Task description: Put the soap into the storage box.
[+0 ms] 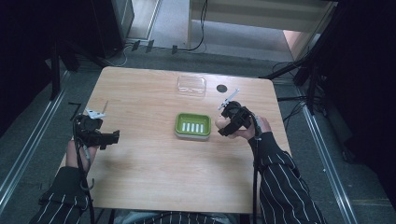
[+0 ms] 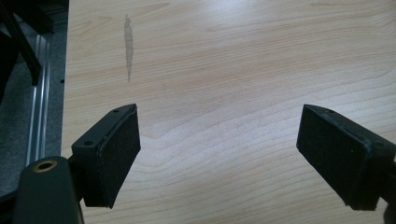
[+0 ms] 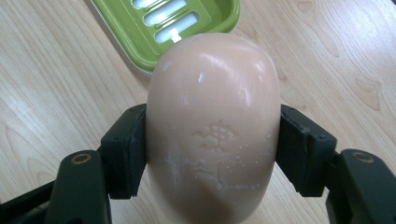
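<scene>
Right, the soap bar [image 3: 214,126] is in my right tongs [image 3: 212,154], both pads clamped on its sides, rounded end poking out toward the green soap dish [image 3: 140,42]. It's just beside the dish's right edge, off the worktop [image 1: 154,177], so I'd call the pick-up done and the placing still to go. My left tongs [image 2: 219,154] stand apart, holding nothing, well left of the dish. A clear lid [image 1: 191,86] lies beyond the dish.

Your sleeves [image 1: 285,182] are dark with thin white pinstripes, and each black gripper, left [image 1: 113,137] and right [image 1: 220,125], carries a grey three-cornered plate, a black cable, square matte pads [image 2: 119,156] and brass-ringed screw holes.
</scene>
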Demonstrator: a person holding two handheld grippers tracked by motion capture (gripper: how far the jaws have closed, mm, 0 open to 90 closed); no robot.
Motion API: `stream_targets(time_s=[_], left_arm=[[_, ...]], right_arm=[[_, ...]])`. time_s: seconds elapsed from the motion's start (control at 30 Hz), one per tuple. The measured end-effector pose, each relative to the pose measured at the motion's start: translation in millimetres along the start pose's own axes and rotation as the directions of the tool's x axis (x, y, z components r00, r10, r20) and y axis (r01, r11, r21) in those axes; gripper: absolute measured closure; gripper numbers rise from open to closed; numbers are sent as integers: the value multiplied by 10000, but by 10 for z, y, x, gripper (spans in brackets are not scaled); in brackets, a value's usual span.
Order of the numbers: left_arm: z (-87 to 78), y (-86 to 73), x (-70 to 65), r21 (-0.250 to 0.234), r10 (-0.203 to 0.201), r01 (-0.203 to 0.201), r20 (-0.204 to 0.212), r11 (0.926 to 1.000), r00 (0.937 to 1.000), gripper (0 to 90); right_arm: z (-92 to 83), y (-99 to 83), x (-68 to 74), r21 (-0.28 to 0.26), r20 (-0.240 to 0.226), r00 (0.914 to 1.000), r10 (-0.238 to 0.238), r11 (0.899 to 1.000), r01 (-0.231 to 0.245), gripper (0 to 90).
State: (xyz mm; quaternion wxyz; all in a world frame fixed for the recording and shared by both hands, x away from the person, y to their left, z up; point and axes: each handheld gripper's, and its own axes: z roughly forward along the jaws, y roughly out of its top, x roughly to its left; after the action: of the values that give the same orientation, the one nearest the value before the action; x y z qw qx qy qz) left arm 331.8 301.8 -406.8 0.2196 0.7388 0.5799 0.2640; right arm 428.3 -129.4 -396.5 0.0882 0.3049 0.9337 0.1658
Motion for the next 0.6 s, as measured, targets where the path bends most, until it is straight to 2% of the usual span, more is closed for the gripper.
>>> stream_targets(time_s=[0.6], left_arm=[[-1, -5, 4, 13, 20, -20, -9, 10000, 10000, 143]], right_arm=[[13, 156, -3, -198, -4, 9995, -319, 9993, 319, 332]])
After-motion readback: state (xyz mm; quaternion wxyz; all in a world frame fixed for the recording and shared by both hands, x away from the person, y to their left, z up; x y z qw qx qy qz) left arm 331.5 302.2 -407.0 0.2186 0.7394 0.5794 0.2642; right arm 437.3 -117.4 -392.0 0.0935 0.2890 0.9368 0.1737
